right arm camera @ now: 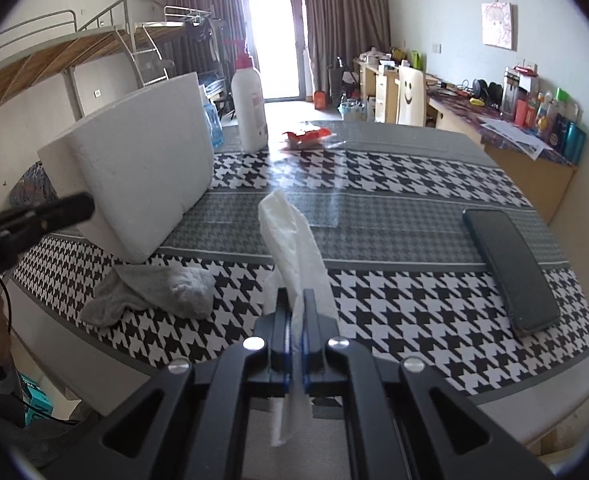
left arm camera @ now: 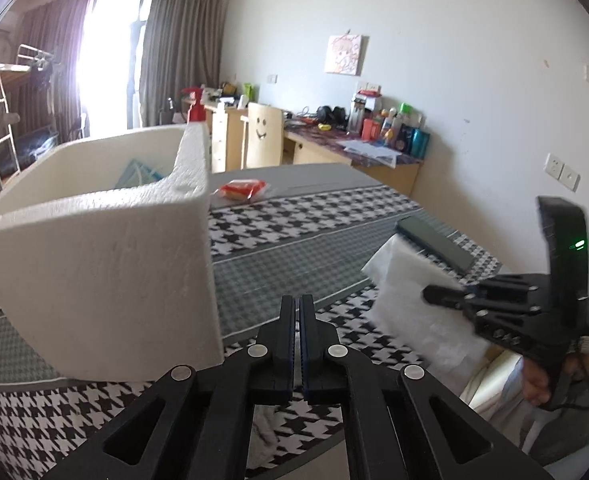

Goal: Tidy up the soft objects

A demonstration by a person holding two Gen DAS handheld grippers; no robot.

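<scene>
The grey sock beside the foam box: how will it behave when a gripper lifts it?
The grey sock lies crumpled, so it probably hangs limp like the tissue in the right gripper. It looks light. One end seems under the foam box, which may drag.

The box (left arm camera: 106, 264) is white foam — grainy, matt. The tissue (right arm camera: 294, 240) looks like thin, crinkled paper; the sock (right arm camera: 154, 292) is soft grey knit cloth. A glossy, smooth phone (right arm camera: 510, 268) lies on the woven houndstooth tablecloth (right arm camera: 414, 312).

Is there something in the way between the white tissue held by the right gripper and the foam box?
Nothing visible blocks it. The right gripper holds the tissue above the table; the foam box stands open-topped to its left. The grey sock lies low on the table.
</scene>
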